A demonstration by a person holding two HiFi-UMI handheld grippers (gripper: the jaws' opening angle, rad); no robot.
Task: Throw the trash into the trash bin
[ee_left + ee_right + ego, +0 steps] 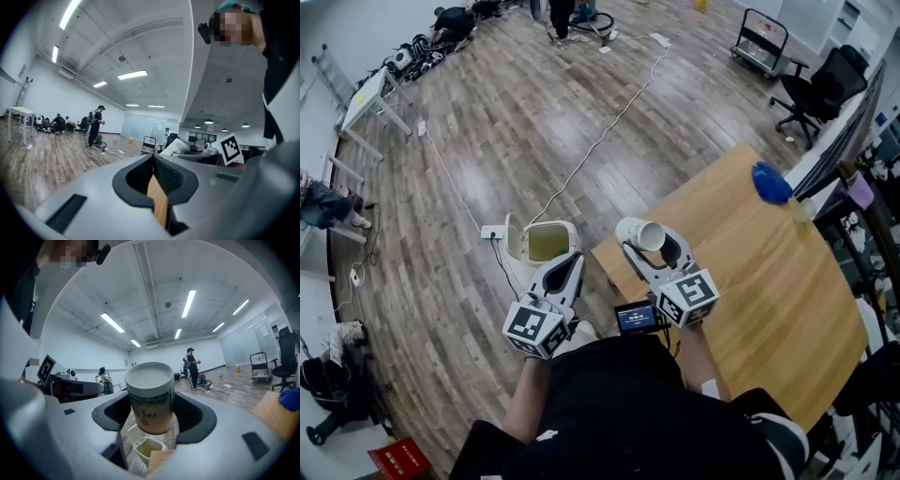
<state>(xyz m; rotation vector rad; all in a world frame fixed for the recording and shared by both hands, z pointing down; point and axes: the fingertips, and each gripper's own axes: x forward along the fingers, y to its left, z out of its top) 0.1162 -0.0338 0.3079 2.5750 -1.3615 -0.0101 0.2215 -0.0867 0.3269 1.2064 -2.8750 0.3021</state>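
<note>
A white paper cup (637,232) with green print lies on its side between the jaws of my right gripper (649,246), which is shut on it above the near left corner of the wooden table (750,272). The right gripper view shows the cup (150,397) filling the jaws of that gripper (150,414), with the trash bin (149,448) below. The bin (546,242) is white with a yellowish liner and stands open on the floor just left of the table corner. My left gripper (570,264) hovers beside the bin, its jaws (152,161) close together and holding nothing.
A blue object (770,183) lies at the table's far edge. A power strip (492,231) with a long white cable lies on the wood floor by the bin. An office chair (820,89), a cart (759,37) and a folding table (370,94) stand farther off.
</note>
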